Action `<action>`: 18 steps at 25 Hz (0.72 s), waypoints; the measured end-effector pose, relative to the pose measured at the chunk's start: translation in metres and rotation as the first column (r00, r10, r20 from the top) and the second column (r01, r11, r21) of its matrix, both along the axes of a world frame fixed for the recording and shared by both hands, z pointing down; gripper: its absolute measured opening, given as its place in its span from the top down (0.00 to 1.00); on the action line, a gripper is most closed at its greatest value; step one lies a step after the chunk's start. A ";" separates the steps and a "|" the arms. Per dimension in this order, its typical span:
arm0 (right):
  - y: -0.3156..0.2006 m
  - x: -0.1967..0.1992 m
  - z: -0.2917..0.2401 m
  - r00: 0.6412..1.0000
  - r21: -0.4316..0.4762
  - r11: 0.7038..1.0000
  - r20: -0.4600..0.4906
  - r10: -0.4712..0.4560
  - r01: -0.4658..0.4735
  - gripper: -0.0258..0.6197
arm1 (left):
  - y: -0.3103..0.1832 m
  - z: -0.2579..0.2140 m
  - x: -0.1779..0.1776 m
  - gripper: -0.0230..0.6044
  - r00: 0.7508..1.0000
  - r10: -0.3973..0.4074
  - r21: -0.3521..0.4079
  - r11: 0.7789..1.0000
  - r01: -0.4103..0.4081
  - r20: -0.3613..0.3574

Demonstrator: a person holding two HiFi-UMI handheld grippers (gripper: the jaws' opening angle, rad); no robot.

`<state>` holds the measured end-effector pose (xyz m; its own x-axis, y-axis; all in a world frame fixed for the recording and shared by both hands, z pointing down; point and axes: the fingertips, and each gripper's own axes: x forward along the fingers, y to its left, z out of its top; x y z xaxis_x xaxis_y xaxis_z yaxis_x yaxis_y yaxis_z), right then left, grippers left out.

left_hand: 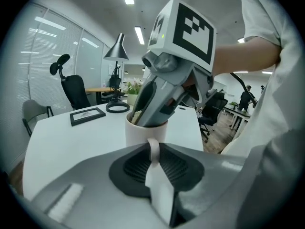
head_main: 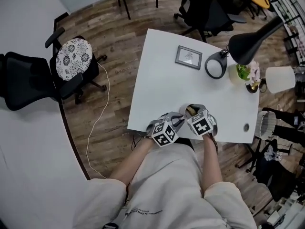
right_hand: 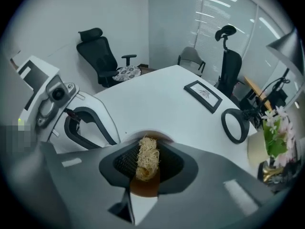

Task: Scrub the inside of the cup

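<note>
Left gripper [left_hand: 153, 152] is clamped on the handle of the cup [left_hand: 141, 133], so the cup is pinned upright on the table [head_main: 162, 89], at the near edge just in front of the person. Right gripper [left_hand: 152, 106] is closed on a fibrous scrubber [right_hand: 147, 155] and is tilted down into the cup mouth, with the scrubber inside the rim. A brown surface is seen below the scrubber; stain or the cup's own colour cannot be told.

Progress is judged as mid-task: cup secured, scrubber inserted, scrubbing under way. How much of the wall and bottom has been covered cannot be read. Withdrawal is left to do.

Frame [head_main: 188, 57], black ring [head_main: 208, 66], lamp [head_main: 248, 44] and flowers [head_main: 249, 73] are set well apart at the far side. Nothing is seen in the way; only the two grippers are crowded close at the cup.
</note>
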<state>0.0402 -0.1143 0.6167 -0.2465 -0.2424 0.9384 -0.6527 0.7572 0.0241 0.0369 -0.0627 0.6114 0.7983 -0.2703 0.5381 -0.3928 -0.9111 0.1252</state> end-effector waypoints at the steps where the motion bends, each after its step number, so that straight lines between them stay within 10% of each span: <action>1: 0.000 0.000 0.001 1.000 -0.003 1.000 -0.024 -0.015 0.015 0.79 | 0.000 0.000 -0.001 0.87 1.000 -0.006 0.001 1.000 0.006 -0.006; 11: 0.008 0.000 0.006 0.984 -0.183 0.980 -0.143 -0.110 0.083 0.79 | -0.002 0.002 -0.002 0.87 0.999 -0.044 -0.003 0.999 0.044 -0.005; 18: 0.017 0.004 -0.002 0.999 -0.277 0.961 0.023 0.023 -0.016 0.79 | -0.003 0.001 -0.004 0.87 0.999 -0.049 -0.001 0.999 0.049 0.002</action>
<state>0.0439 -0.0972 0.6148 -0.2691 0.0209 0.9629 -0.6650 0.7191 -0.2015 0.0328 -0.0659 0.6125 0.7829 -0.3084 0.5403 -0.4372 -0.8906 0.1252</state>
